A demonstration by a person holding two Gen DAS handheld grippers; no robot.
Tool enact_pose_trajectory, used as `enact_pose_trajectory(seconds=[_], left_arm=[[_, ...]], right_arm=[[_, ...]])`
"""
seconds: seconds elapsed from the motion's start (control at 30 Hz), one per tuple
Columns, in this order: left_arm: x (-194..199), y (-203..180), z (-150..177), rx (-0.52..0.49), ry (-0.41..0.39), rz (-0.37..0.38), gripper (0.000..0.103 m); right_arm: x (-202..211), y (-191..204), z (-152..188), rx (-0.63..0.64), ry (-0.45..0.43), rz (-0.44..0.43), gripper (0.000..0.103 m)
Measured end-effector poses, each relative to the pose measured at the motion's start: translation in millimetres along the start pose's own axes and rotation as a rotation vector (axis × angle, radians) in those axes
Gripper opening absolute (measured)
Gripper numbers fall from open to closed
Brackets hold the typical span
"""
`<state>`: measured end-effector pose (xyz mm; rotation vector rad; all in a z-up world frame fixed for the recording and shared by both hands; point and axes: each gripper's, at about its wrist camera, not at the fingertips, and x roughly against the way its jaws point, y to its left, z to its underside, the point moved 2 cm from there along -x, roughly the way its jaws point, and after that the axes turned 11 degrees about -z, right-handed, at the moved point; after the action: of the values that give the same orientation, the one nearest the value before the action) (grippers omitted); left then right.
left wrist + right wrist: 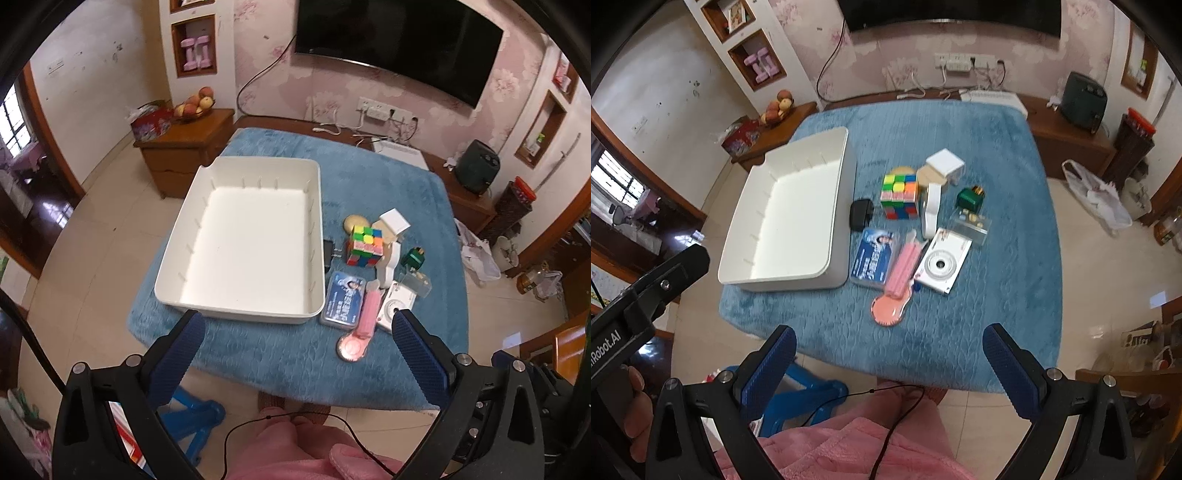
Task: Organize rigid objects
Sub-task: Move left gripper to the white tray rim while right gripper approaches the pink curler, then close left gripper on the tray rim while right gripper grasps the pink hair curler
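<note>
Toys and small things, like the color cube and camera, sit bunched beside the empty white bin on the blue table. Both tongs, left and right, hang wide open, holding nothing, ready to pick.

- On the black plastic body of the left gripper, seen at the left edge of the right wrist view, white lettering reads "Robot.AI"; its beginning is cut off.
- The flat blue printed box carries white print too blurred to read.
</note>
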<state>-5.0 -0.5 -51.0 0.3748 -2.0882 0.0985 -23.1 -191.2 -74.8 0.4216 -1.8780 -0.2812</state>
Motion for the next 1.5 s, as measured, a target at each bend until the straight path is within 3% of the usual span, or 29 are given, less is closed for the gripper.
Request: enact_pose_trajectory(seconds=[0.33, 0.63, 0.8, 0.93, 1.1, 1.2, 1.5], left_arm=[[-4, -3, 8, 0.022, 0.034, -0.060, 0.097], [-1, 9, 9, 0.086, 0.036, -0.075, 0.094], [-13, 17, 6, 0.112, 0.075, -0.076, 0.089], [-26, 30, 0, 0.134, 0.104, -0.071, 0.088], [-49, 53, -14, 0.168, 0.161, -0.057, 0.085], [-63, 64, -26, 0.173, 0.187, -0.047, 0.078], [-105, 104, -69, 0.125, 0.228, -0.052, 0.078]], right_arm=[[-22, -26, -4, -0.072, 0.099, -0.100, 0.102], [-40, -39, -18, -0.167, 0.163, -0.157, 0.095], [-57, -50, -20, -0.270, 0.215, -0.195, 0.085], [-68, -57, -23, -0.373, 0.238, -0.216, 0.084], [-87, -59, -30, -0.510, 0.245, -0.235, 0.079], [-95, -60, -35, -0.583, 0.246, -0.211, 0.078], [-115, -65, -54, -0.805, 0.166, -0.203, 0.078]])
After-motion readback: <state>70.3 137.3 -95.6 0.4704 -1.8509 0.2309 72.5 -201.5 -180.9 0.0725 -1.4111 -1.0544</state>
